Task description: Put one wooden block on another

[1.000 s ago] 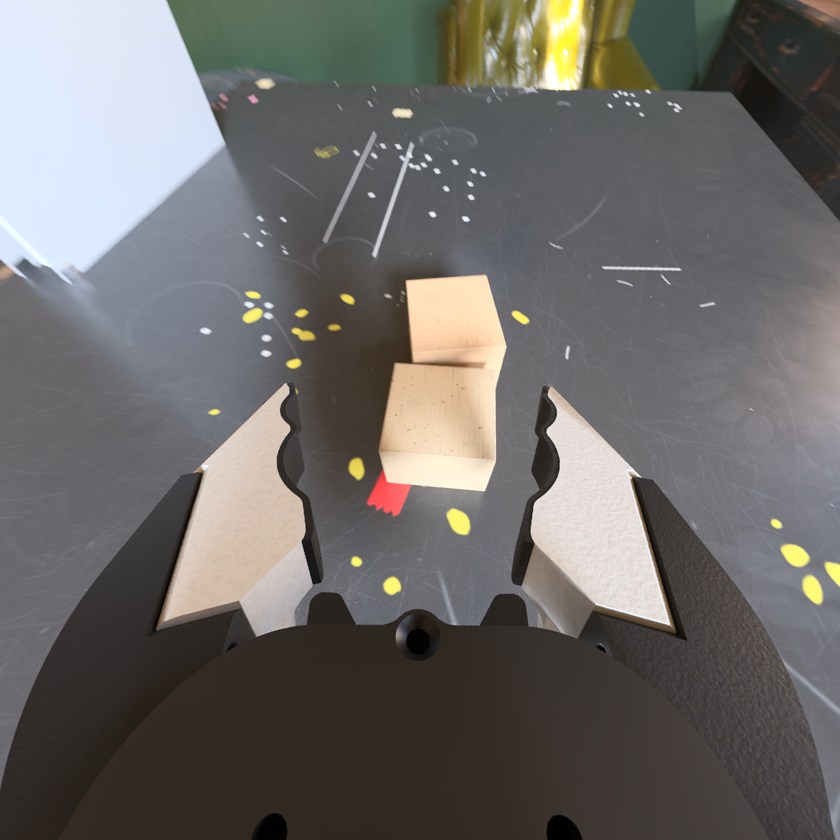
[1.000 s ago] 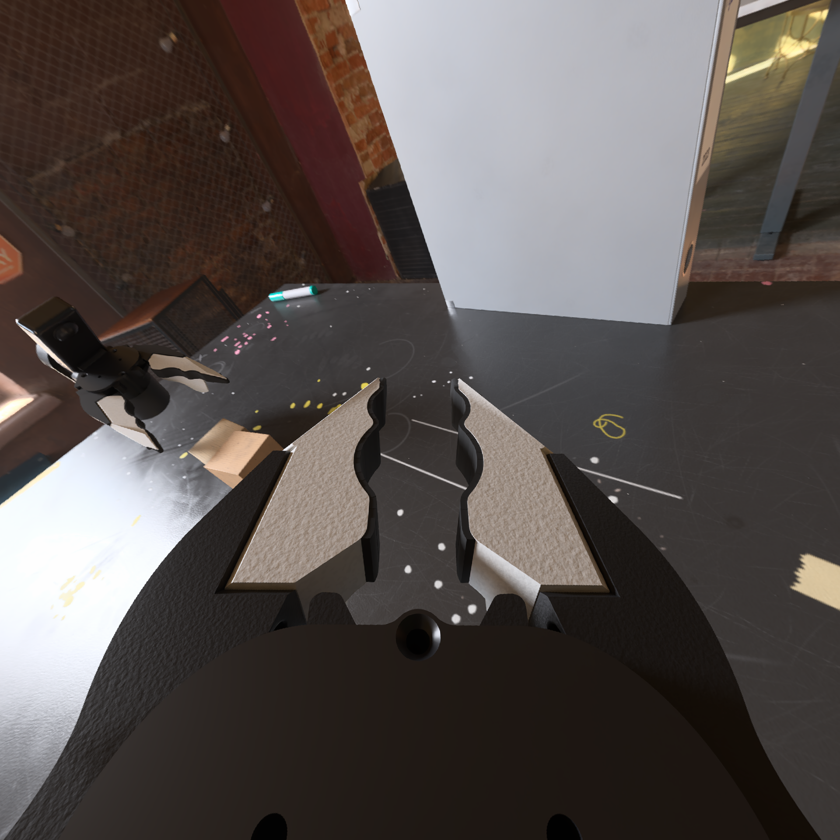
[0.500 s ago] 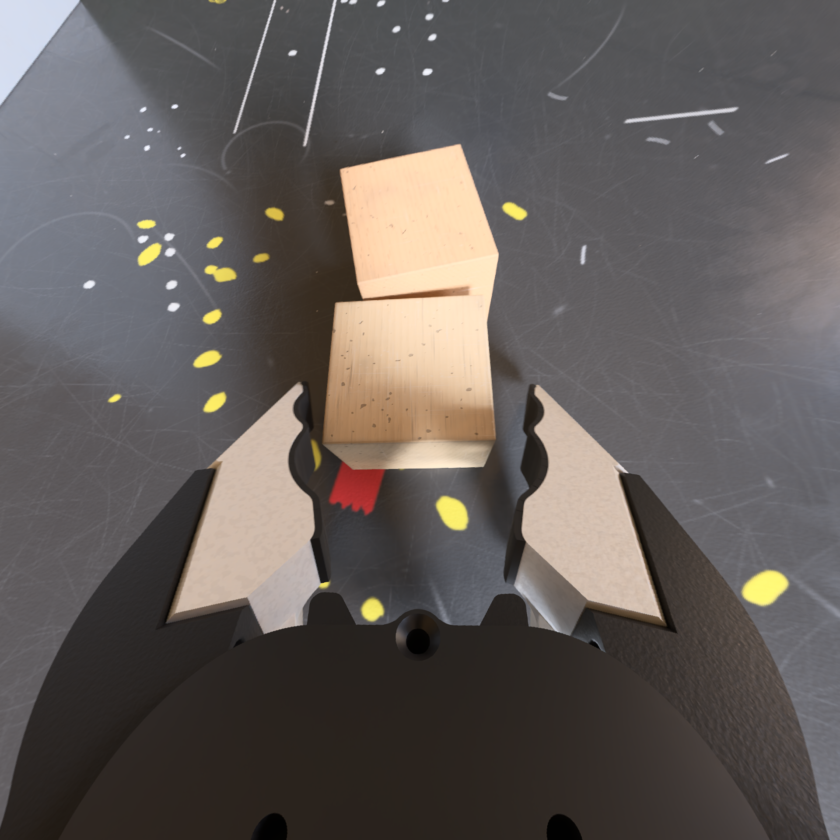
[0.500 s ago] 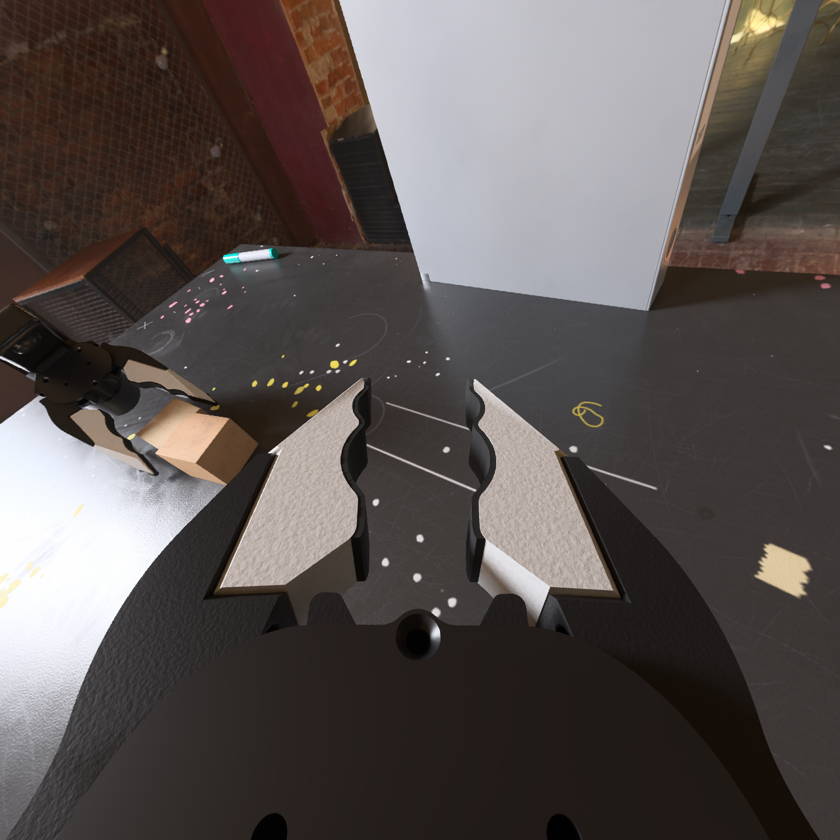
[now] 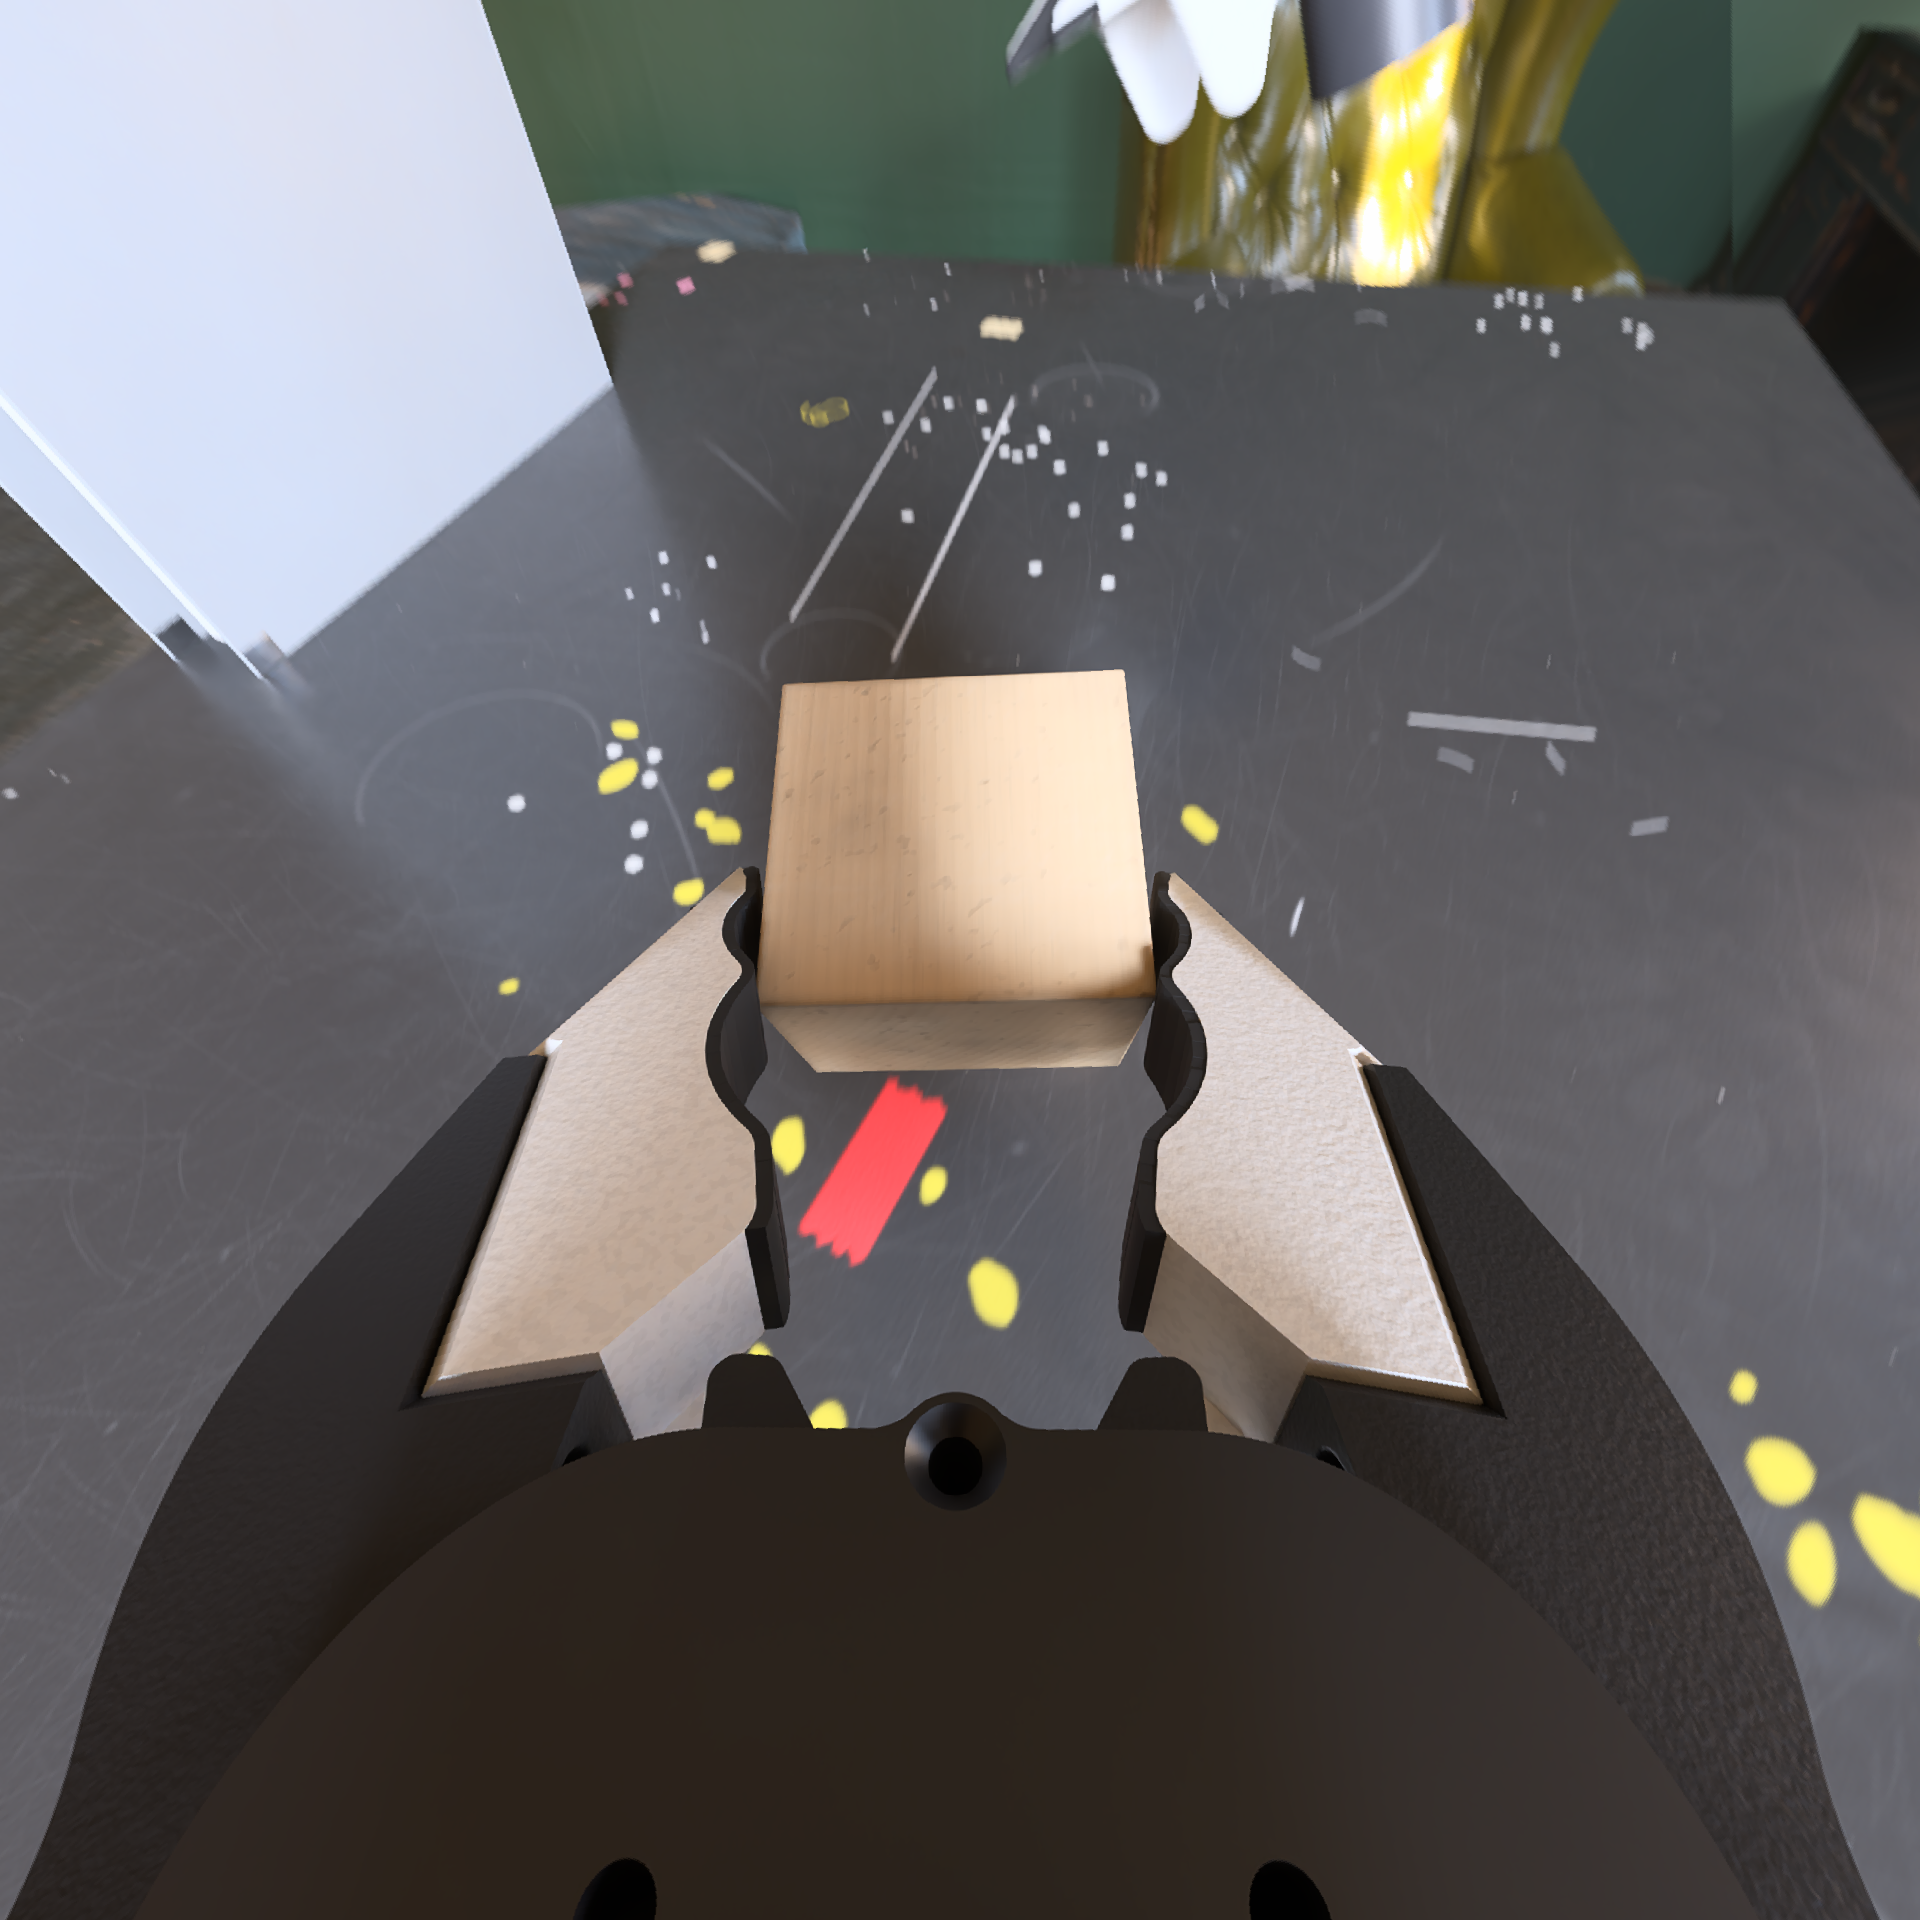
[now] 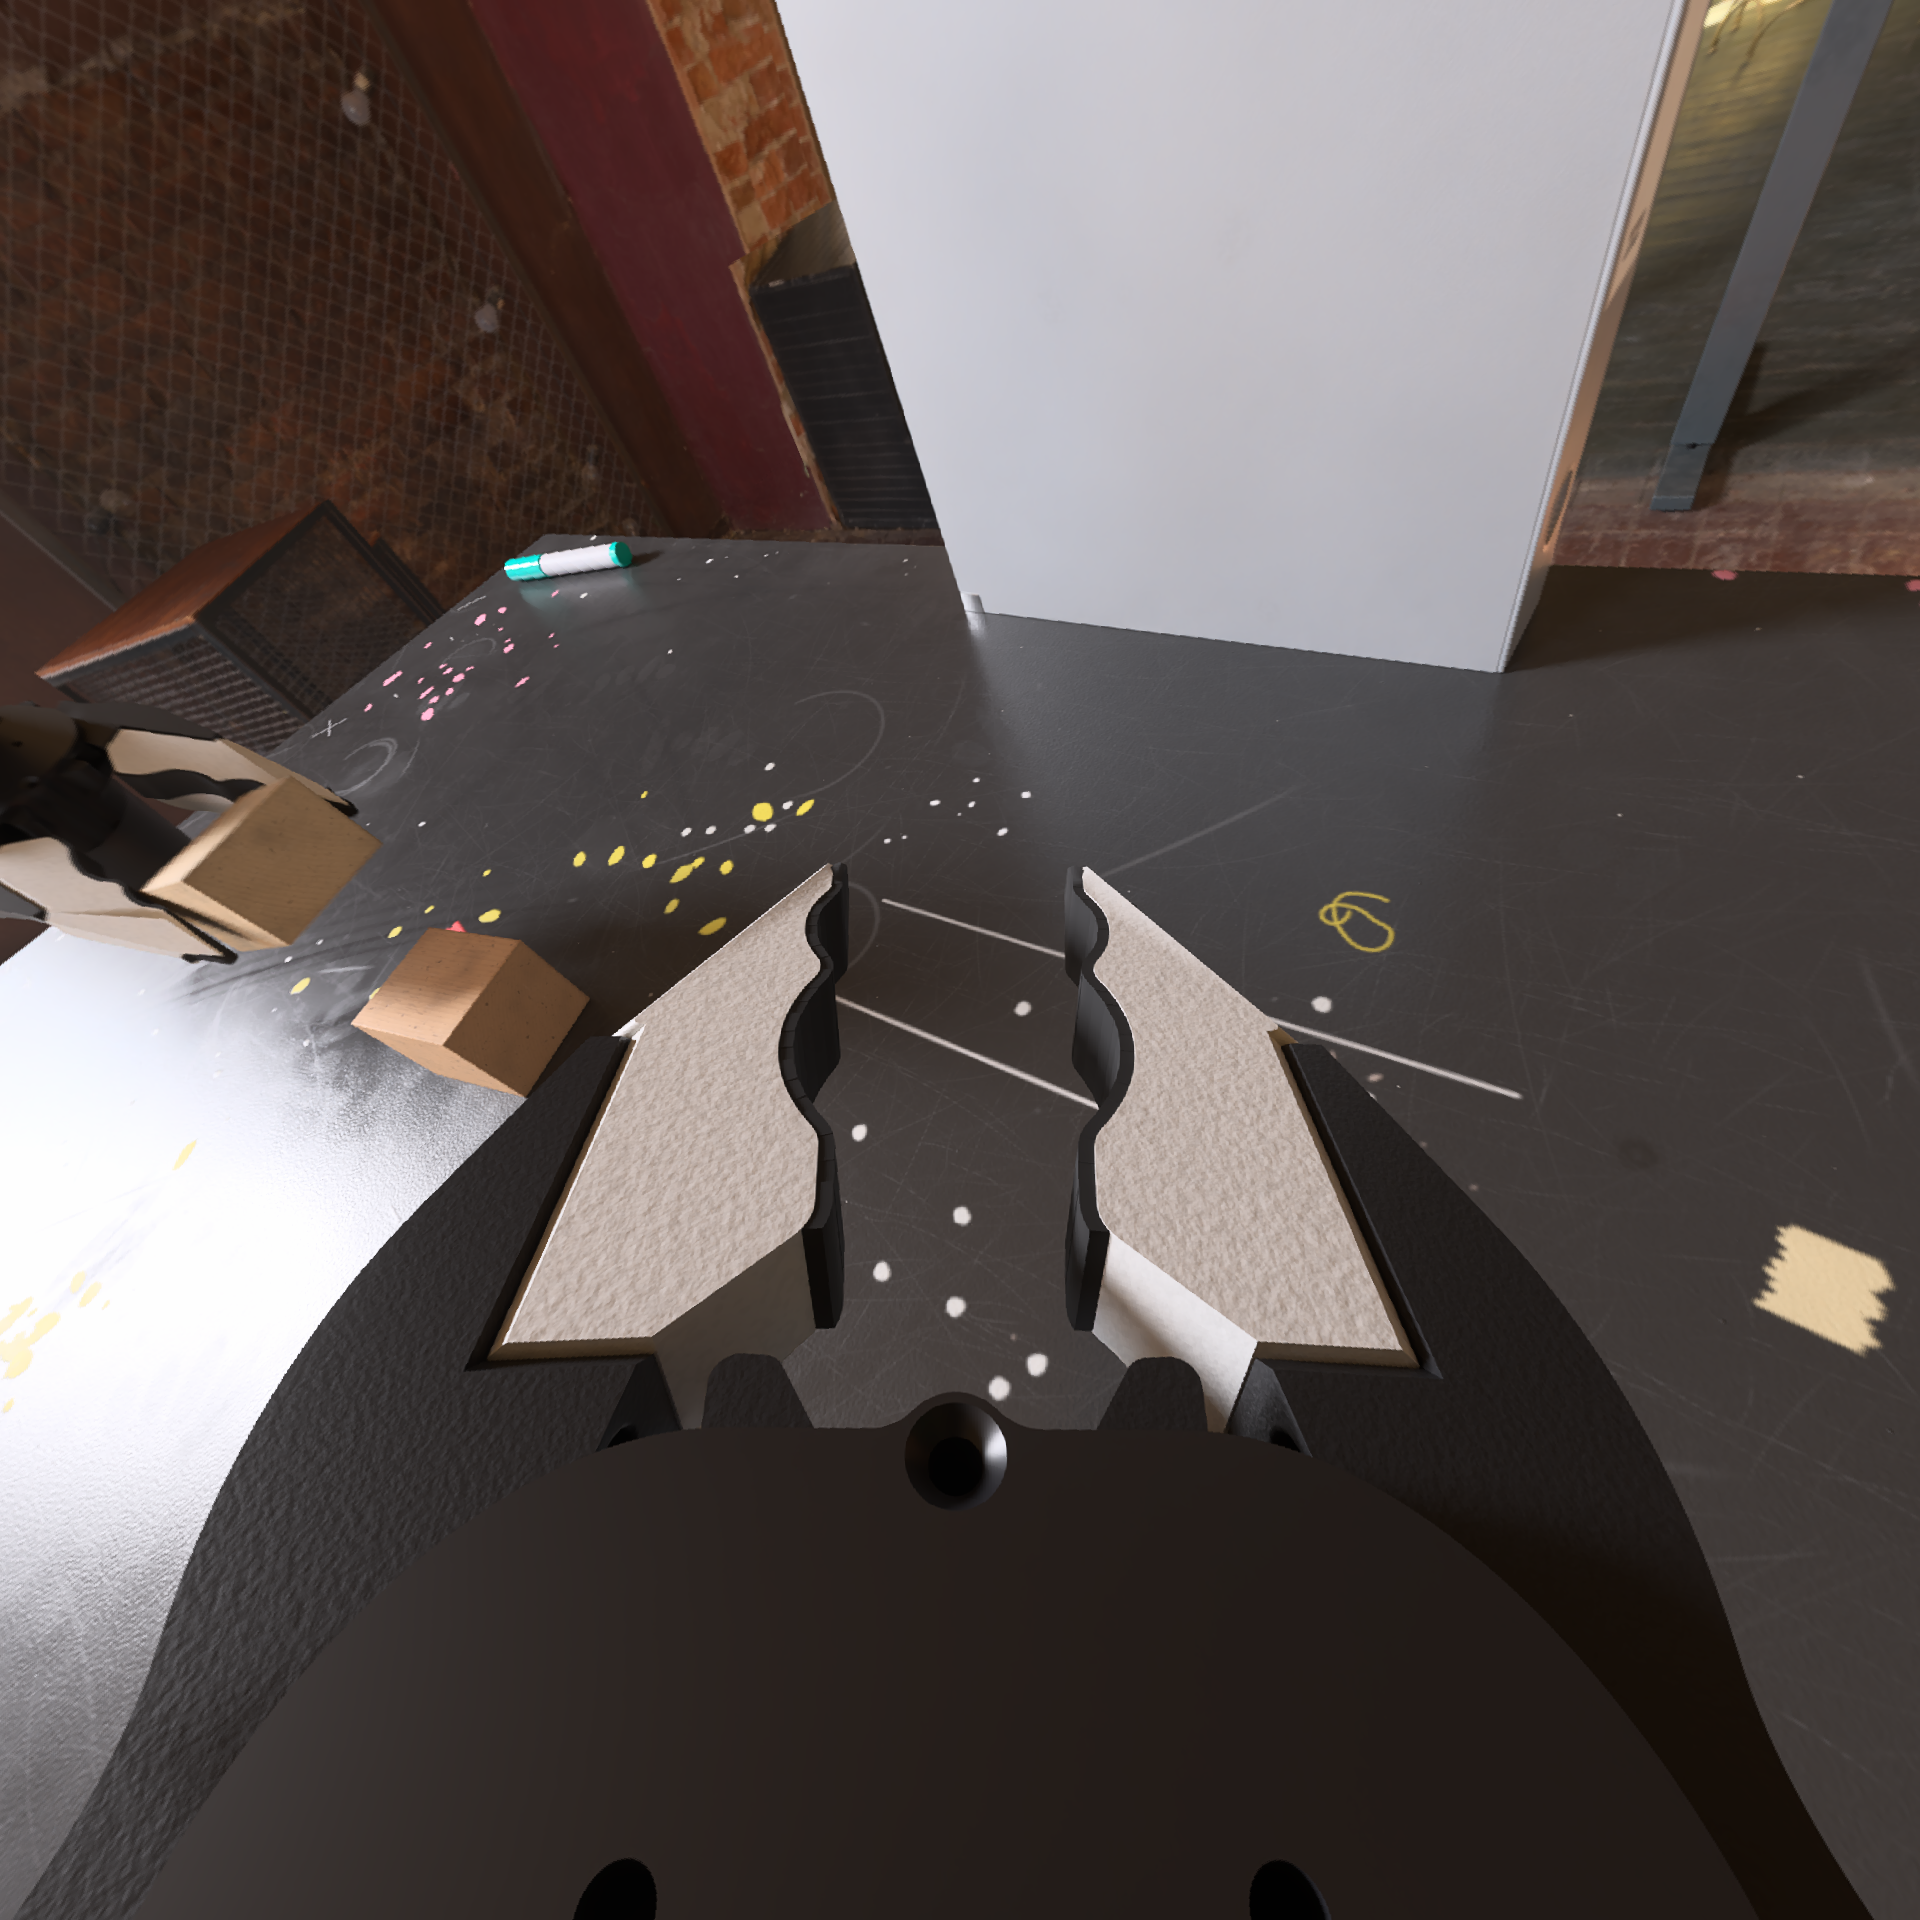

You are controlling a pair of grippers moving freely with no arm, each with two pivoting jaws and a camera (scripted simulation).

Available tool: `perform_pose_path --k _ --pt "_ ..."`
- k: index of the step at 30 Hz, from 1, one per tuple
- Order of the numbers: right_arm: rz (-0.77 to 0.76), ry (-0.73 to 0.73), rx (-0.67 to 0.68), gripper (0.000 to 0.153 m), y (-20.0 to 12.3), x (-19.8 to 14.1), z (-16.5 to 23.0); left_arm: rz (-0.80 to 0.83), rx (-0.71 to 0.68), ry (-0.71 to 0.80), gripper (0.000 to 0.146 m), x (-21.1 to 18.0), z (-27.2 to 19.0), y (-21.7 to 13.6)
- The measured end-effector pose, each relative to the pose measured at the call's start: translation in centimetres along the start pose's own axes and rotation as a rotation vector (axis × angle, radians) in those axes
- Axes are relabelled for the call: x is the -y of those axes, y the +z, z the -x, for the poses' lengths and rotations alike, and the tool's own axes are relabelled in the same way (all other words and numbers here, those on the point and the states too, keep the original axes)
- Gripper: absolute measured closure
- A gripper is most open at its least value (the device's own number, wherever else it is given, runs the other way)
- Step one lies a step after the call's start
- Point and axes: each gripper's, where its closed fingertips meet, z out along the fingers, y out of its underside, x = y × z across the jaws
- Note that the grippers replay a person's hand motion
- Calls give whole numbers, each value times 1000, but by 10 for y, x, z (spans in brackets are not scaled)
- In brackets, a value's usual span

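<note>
The left gripper (image 5: 954, 914) clamps a wooden block (image 5: 951, 842) at frame centre, lifted off the tabletop (image 5: 1455, 935). The right gripper (image 6: 954, 904) hangs half open and empty, a second block (image 6: 473, 1008) lying at its left.

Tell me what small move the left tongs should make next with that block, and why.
Probably carry the held block sideways until it is above the other block. The left tongs grip it clear of the table, and it is not yet over the other.
</note>
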Motion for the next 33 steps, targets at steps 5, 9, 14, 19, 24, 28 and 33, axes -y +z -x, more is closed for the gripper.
perform_pose_path --k 5,9,14,19,24,28,33 --pt "28 -19 19 110 10 -1 7 19 56 71 72 26 -22 30" --pt "73 -56 9 109 16 -7 10 134 33 91 72 13 -22 59" --pt "90 -70 -1 108 19 -9 10 177 -7 27 72 0 -20 69" --pt "111 -65 -20 106 20 -13 7 200 0 44 74 -5 -18 70" --pt "110 -65 -45 93 15 -23 15 177 -49 5 31 -3 -20 61" --pt "121 -126 -39 83 15 -54 27 115 -26 -15 29 16 -8 33" --pt "133 -291 -108 75 8 -97 22 60 -48 -39 30 32 -4 8"
